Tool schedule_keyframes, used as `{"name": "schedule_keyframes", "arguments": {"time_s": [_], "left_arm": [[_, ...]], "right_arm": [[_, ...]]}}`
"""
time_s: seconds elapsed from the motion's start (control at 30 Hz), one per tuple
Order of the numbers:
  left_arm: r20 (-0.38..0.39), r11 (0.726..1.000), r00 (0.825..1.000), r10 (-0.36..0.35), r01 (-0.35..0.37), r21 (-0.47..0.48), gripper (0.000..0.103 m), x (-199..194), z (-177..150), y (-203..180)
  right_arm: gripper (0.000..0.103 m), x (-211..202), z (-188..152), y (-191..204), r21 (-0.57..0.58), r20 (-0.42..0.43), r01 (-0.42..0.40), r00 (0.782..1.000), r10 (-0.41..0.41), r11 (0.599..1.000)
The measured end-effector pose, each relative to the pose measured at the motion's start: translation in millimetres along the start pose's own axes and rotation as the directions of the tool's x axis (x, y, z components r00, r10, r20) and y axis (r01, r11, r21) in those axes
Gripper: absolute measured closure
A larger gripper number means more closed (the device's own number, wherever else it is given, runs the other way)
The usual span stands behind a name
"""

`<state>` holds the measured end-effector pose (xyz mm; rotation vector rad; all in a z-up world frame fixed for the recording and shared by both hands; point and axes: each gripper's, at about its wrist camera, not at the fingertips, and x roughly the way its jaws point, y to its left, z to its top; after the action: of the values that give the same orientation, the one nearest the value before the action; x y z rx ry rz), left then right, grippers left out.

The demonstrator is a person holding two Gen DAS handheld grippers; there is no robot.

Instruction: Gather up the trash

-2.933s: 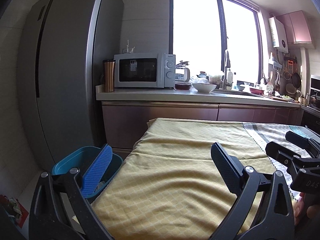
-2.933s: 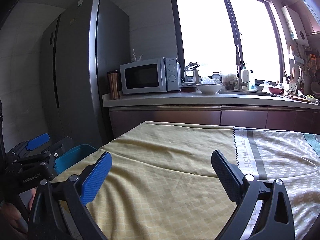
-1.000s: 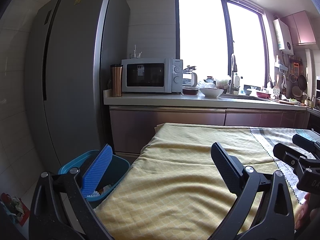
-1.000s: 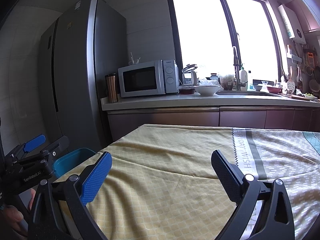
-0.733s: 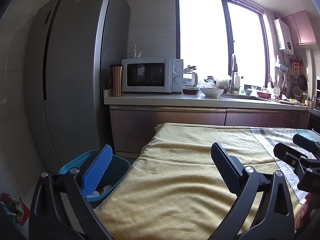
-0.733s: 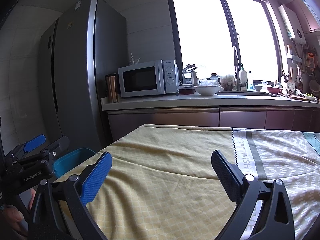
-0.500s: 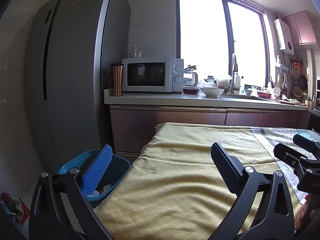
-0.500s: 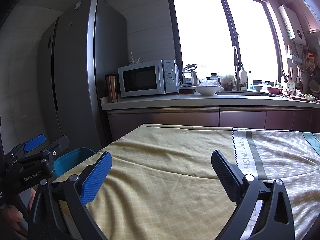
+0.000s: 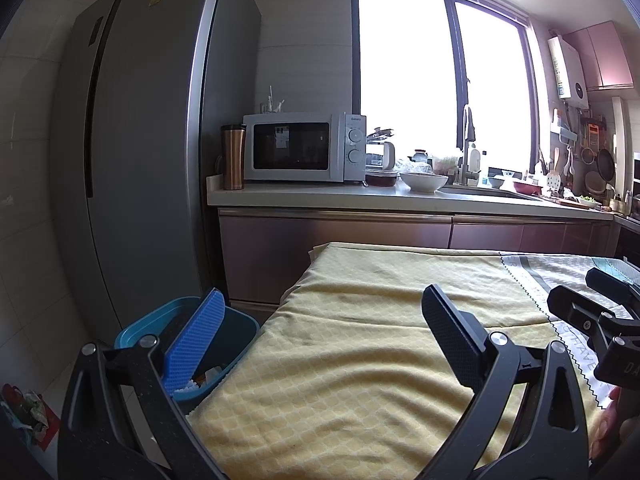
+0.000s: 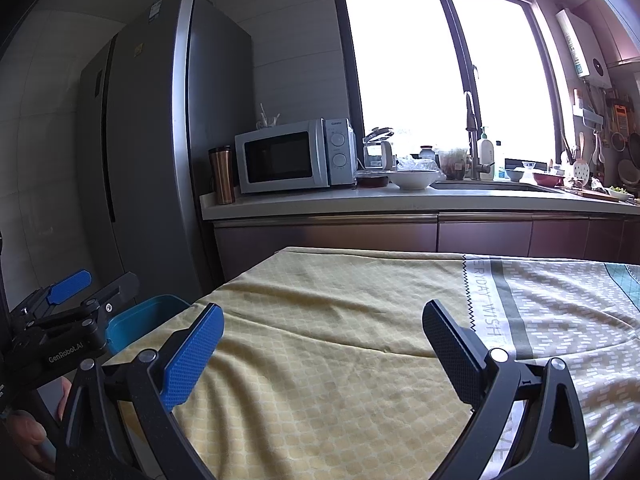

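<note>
A blue trash bin (image 9: 236,330) stands on the floor at the table's left end, with white scraps inside; its rim also shows in the right wrist view (image 10: 148,314). My left gripper (image 9: 320,320) is open and empty, held over the left edge of the yellow tablecloth (image 9: 360,360) beside the bin. My right gripper (image 10: 322,336) is open and empty above the same cloth (image 10: 340,320). Each gripper shows at the other view's edge: the right gripper on the right (image 9: 592,312), the left gripper on the left (image 10: 76,300). No trash shows on the cloth.
A tall grey fridge (image 9: 132,160) stands behind the bin. A counter (image 9: 400,200) at the back holds a microwave (image 9: 304,146), a copper tumbler (image 9: 233,156), bowls and a sink. Crumpled litter (image 9: 28,408) lies on the floor at the far left.
Both views have drifted slightly up and back since 2.9 s ago, showing more of the bin. Over the last second almost nothing moves. Both grippers stay open.
</note>
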<state>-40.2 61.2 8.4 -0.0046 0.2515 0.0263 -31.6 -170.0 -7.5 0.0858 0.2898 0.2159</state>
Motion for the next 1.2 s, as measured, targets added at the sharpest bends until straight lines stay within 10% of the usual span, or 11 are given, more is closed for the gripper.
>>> {"name": "schedule_keyframes", "arguments": {"time_s": [0.97, 1.2], "left_arm": [[-0.032, 0.999, 0.998, -0.050, 0.050, -0.005, 0.006, 14, -2, -3], [-0.136, 0.992, 0.983, -0.126, 0.124, -0.024, 0.006, 42, 4, -10]], "right_arm": [[0.007, 2, -2, -8, 0.005, -0.007, 0.003, 1.000, -0.003, 1.000], [0.007, 3, 1, -24, 0.007, -0.024, 0.025, 0.999, -0.024, 1.000]]}}
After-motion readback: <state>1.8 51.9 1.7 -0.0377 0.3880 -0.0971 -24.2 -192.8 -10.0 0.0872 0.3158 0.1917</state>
